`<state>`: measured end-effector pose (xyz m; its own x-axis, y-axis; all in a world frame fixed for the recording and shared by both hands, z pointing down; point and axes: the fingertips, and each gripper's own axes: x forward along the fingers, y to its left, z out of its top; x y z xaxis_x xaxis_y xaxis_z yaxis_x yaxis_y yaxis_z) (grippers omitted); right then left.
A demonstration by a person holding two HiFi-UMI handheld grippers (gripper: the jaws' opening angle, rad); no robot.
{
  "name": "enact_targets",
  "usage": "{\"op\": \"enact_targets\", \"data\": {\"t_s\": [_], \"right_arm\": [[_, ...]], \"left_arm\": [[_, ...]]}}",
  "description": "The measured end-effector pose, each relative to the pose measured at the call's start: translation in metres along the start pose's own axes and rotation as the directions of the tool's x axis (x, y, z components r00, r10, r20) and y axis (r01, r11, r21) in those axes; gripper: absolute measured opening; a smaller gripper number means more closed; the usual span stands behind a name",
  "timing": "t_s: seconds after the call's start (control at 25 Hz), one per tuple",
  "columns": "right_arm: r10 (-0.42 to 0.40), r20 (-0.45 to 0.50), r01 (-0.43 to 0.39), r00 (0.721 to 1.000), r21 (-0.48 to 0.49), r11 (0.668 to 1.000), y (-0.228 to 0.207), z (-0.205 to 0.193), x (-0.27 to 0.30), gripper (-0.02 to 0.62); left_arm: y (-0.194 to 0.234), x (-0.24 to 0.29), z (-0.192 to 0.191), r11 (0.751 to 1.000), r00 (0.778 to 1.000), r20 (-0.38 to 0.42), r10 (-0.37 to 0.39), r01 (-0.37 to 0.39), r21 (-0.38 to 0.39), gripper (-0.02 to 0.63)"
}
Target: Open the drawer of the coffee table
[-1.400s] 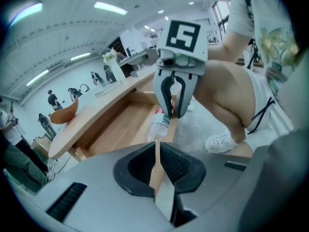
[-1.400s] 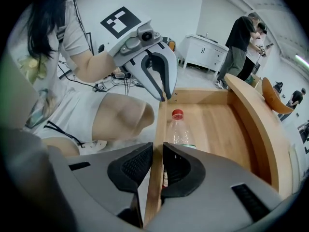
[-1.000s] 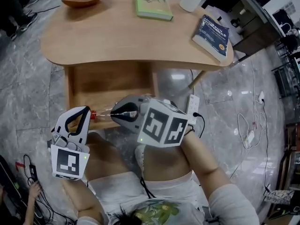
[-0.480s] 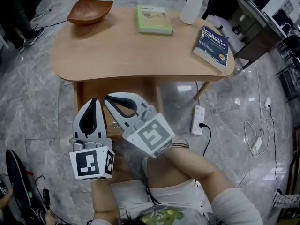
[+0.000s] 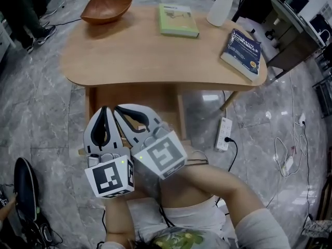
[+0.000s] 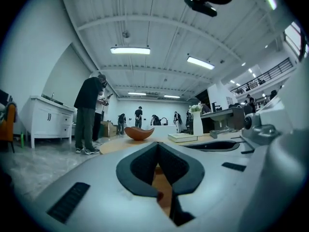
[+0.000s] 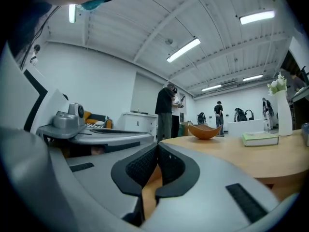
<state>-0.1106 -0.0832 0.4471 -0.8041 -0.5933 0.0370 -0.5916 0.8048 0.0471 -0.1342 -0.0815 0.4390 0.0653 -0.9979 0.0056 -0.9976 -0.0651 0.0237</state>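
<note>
The wooden coffee table (image 5: 155, 51) stands in front of me. Its drawer (image 5: 158, 100) shows below the near edge of the top, sticking out toward me, and my grippers hide most of its inside. In the head view my left gripper (image 5: 105, 109) and right gripper (image 5: 117, 109) hang side by side over the drawer, tips toward the table. Both are shut with nothing between the fingers. The left gripper (image 6: 158, 145) and the right gripper (image 7: 157, 146) each look level across the table top in their own views, pads pressed together.
On the top lie a brown bowl (image 5: 106, 8), a green book (image 5: 178, 19), a blue book (image 5: 244, 46) and a white vase (image 5: 222, 8). A power strip (image 5: 223, 134) and cables lie on the marble floor at right. People stand far off behind the table.
Both grippers rose from low at the drawer's front and turned to point level at the table, now close together. The bottle seen in the drawer is now hidden.
</note>
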Motion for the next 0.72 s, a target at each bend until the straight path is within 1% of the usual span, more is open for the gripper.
{"op": "enact_targets", "data": {"t_s": [0.08, 0.2, 0.32, 0.48, 0.72], "right_arm": [[0.01, -0.017, -0.01, 1.0, 0.01, 1.0, 0.0008, -0.003, 0.0001, 0.021], [0.014, -0.023, -0.014, 1.0, 0.007, 1.0, 0.0002, -0.0041, -0.0002, 0.021], [0.009, -0.021, -0.009, 1.0, 0.004, 1.0, -0.0008, -0.0039, -0.0007, 0.021], [0.004, -0.014, -0.004, 1.0, 0.006, 1.0, -0.0004, -0.002, -0.0027, 0.021], [-0.004, -0.032, 0.005, 0.999, 0.02, 1.0, -0.0031, -0.0052, -0.0032, 0.02]], "left_arm": [[-0.0003, -0.0006, -0.0023, 1.0, 1.0, -0.012, 0.014, -0.013, 0.028, 0.008], [-0.0014, -0.0002, -0.0024, 0.999, 1.0, -0.014, 0.015, -0.014, 0.04, 0.009], [-0.0023, 0.0005, -0.0023, 1.0, 1.0, -0.01, 0.008, -0.007, 0.03, 0.009], [-0.0035, -0.0009, -0.001, 1.0, 1.0, -0.016, -0.008, 0.008, -0.016, 0.008], [-0.0055, 0.0013, -0.004, 1.0, 0.999, -0.038, -0.012, 0.012, -0.003, 0.008]]}}
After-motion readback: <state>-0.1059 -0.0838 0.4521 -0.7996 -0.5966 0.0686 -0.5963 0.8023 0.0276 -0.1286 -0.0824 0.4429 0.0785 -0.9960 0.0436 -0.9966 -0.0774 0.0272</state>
